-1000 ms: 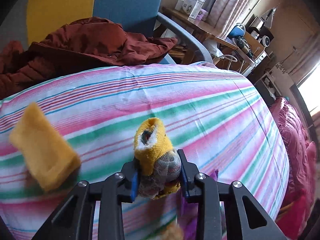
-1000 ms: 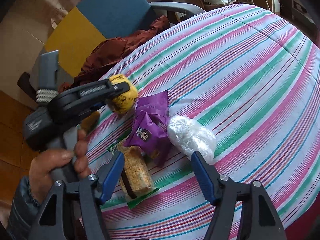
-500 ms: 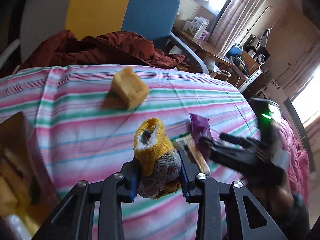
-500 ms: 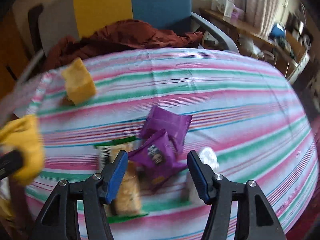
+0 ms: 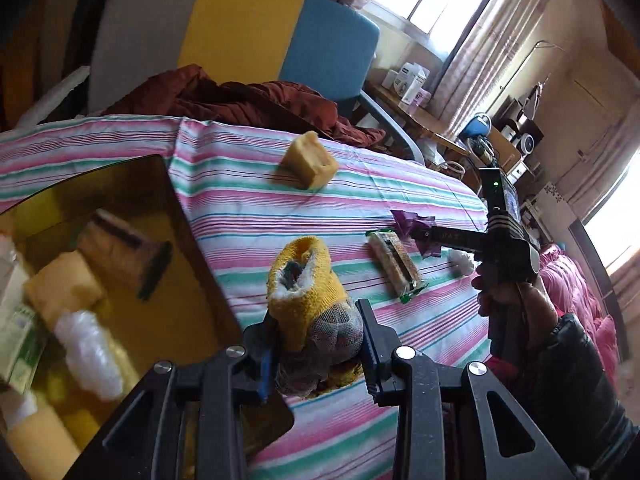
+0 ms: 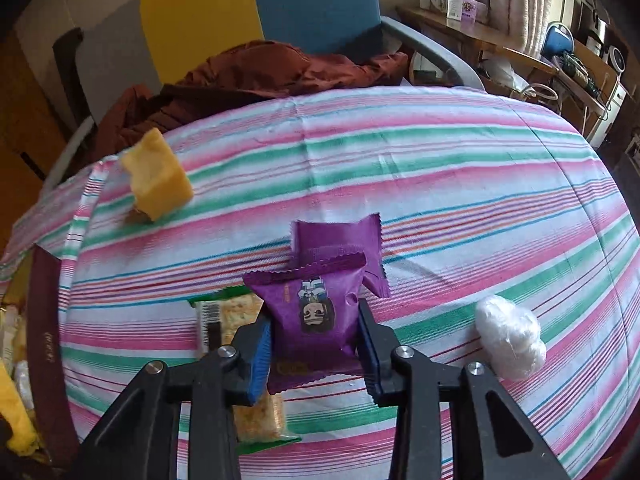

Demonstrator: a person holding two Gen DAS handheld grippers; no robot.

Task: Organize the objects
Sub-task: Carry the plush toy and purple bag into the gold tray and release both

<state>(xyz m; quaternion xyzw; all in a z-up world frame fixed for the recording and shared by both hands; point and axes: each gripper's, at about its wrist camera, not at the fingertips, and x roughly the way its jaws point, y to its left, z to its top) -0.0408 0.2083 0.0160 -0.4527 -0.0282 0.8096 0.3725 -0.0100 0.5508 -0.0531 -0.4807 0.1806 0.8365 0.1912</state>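
My left gripper [image 5: 316, 340] is shut on a yellow and grey rolled sock [image 5: 310, 300], held near the edge of a dark brown bin [image 5: 168, 200] that has several items inside. My right gripper [image 6: 314, 334] is shut on a purple snack packet [image 6: 310, 300] on the striped cloth [image 6: 440, 184]. A second purple packet [image 6: 340, 240] lies just behind it. Beneath and to the left is a cracker pack with green edges [image 6: 236, 312]. A yellow sponge block [image 6: 156, 176] sits far left, also seen from the left wrist as the sponge block [image 5: 310, 160]. A white plastic wad [image 6: 510, 332] lies to the right.
A rust-red jacket [image 6: 256, 76] is heaped on a blue and yellow chair [image 6: 312, 0] behind the striped surface. A cluttered wooden desk [image 6: 520, 52] stands at the back right. The bin's brown rim [image 6: 44, 336] shows at the left edge. A person's hand [image 5: 516, 292] holds the right gripper.
The right gripper's jaws came together on the purple packet. The left gripper carried the sock leftward until the brown bin came into its view.
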